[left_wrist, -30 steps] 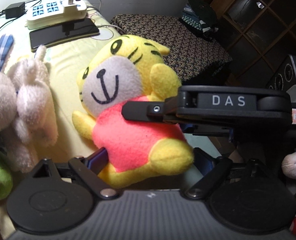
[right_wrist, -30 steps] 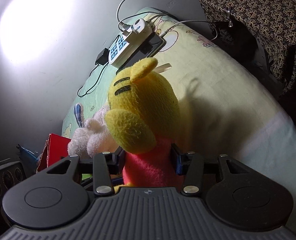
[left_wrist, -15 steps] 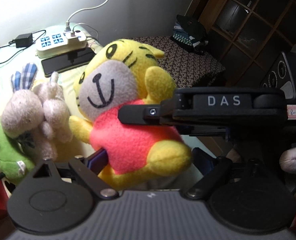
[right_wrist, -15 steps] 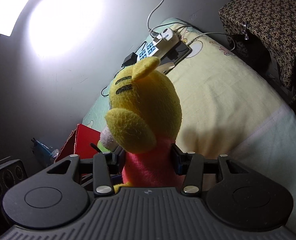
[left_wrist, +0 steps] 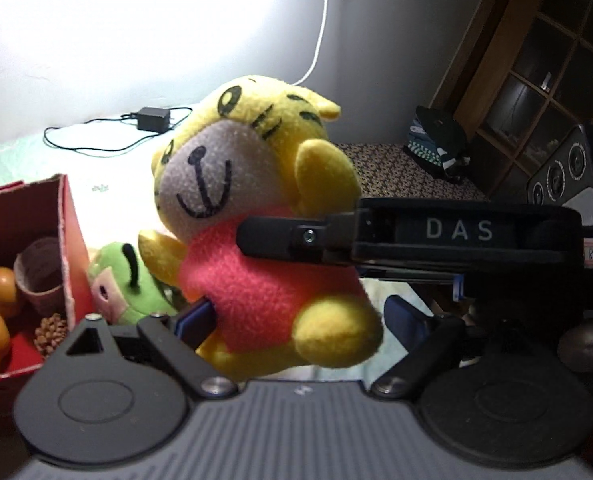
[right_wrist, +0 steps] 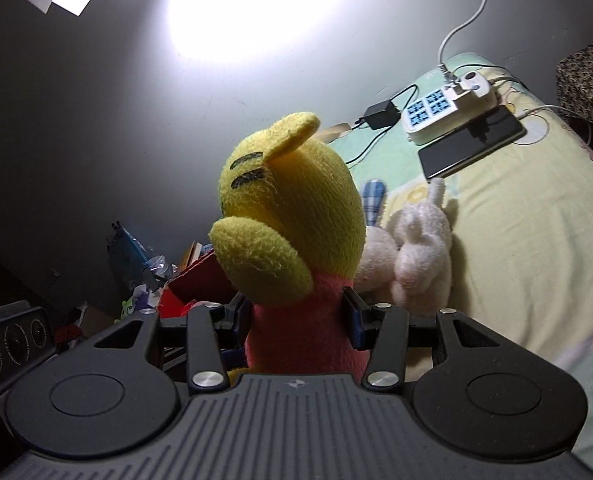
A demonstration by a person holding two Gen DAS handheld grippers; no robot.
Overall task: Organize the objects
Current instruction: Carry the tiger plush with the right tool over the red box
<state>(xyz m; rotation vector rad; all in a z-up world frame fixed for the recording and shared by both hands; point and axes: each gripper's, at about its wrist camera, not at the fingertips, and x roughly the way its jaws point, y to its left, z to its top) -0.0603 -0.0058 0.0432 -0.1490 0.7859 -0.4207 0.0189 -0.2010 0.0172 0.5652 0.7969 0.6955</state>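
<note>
Tiger plush (left_wrist: 264, 240) higher, above bed (right_wrist: 516, 220).

plush tiger (left_wrist: 256, 216): yellow, black stripes, pale grey muzzle with a black smile, pink-red shirt. Box (left_wrist: 62, 240): red. Green plush (left_wrist: 128, 292) with black antenna. White plush rabbit (right_wrist: 420, 256), one ear in blue-white check. Bed sheet (right_wrist: 516, 220): pale yellow, mint green toward the wall. Power strip (right_wrist: 448, 110): white with blue sockets. Phone (right_wrist: 472, 146): black. Cloth (left_wrist: 396, 172): dark brown, small light print.
</note>
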